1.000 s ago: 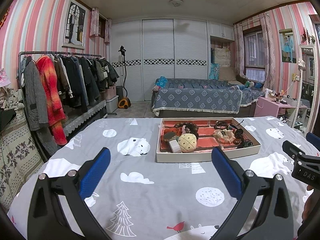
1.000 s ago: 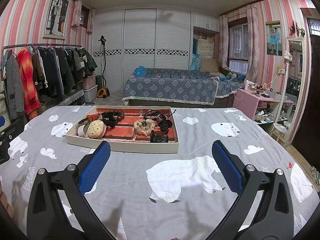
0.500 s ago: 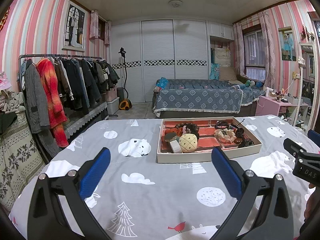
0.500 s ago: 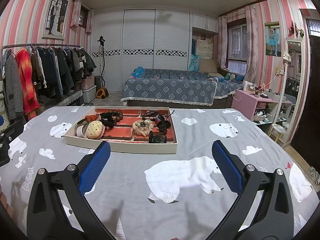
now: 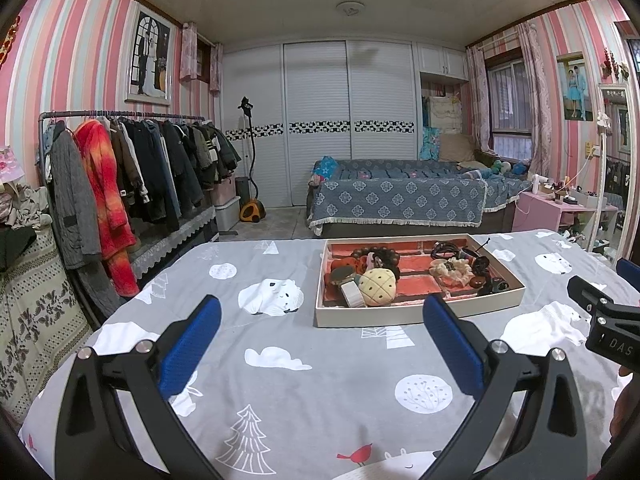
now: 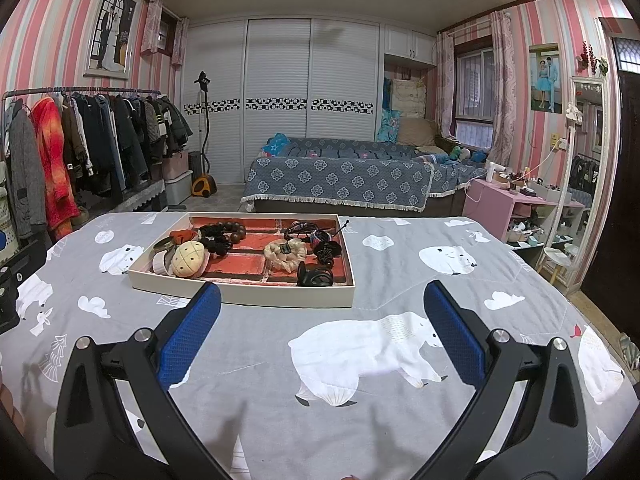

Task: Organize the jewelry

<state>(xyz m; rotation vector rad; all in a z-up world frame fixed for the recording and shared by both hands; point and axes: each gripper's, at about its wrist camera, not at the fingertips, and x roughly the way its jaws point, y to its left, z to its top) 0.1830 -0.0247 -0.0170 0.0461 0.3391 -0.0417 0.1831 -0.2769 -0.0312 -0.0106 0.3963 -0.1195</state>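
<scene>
A shallow cream tray [image 5: 416, 316] with a red brick-pattern floor sits on the grey printed tablecloth; it also shows in the right wrist view [image 6: 240, 294]. It holds a round yellow pineapple-pattern plush [image 5: 378, 286] [image 6: 189, 258], dark wooden bead bracelets [image 6: 222, 234], a cream scrunchie [image 5: 450, 270] [image 6: 285, 254], black hair ties and cords [image 6: 316, 276] and a white band [image 5: 353, 294]. My left gripper [image 5: 320, 344] is open and empty, well short of the tray. My right gripper [image 6: 322, 330] is open and empty, just short of the tray's near edge.
The table is covered by a grey cloth [image 5: 300, 392] with polar bears and trees. A clothes rack [image 5: 120, 176] stands to the left, a bed [image 5: 400, 200] behind, a pink side table [image 6: 504, 204] to the right. The right gripper's body [image 5: 608, 328] shows at the left view's right edge.
Both views have shifted slightly; the tray sits a little farther and higher in frame. Both grippers stay open and empty.
</scene>
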